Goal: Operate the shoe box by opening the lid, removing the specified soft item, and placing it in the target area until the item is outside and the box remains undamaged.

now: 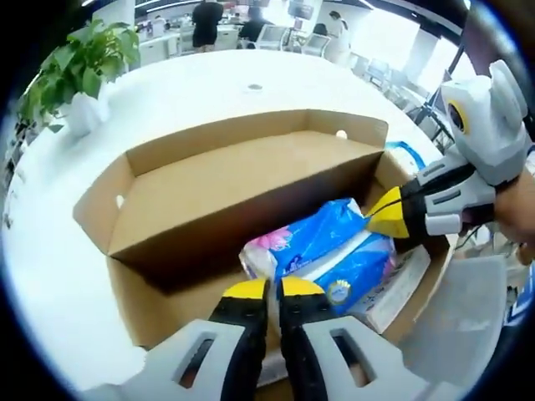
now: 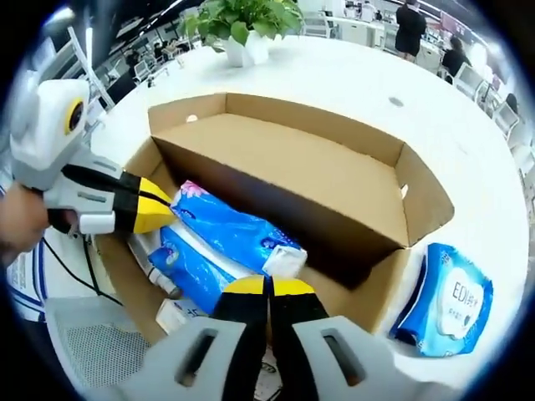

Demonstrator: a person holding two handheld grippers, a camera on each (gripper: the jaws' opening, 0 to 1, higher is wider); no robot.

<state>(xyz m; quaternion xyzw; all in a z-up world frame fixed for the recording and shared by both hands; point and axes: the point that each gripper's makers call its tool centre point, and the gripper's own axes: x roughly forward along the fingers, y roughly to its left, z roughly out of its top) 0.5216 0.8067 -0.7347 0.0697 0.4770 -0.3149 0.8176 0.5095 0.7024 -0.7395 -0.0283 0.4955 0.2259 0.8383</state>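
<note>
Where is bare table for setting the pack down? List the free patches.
Free: white table between box and plant. Also beside the wipes. Crowded: inside the box, around the blue pack.

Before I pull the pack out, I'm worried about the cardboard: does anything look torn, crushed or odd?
No damage stands out. The shoe box sits open on the white table, lid raised, walls straight. The blue tissue pack lies slanted inside.

The raised lid [image 1: 242, 180] walls the box's [image 2: 368, 292] far side; above the tissue pack [image 1: 334, 251] is open.
</note>
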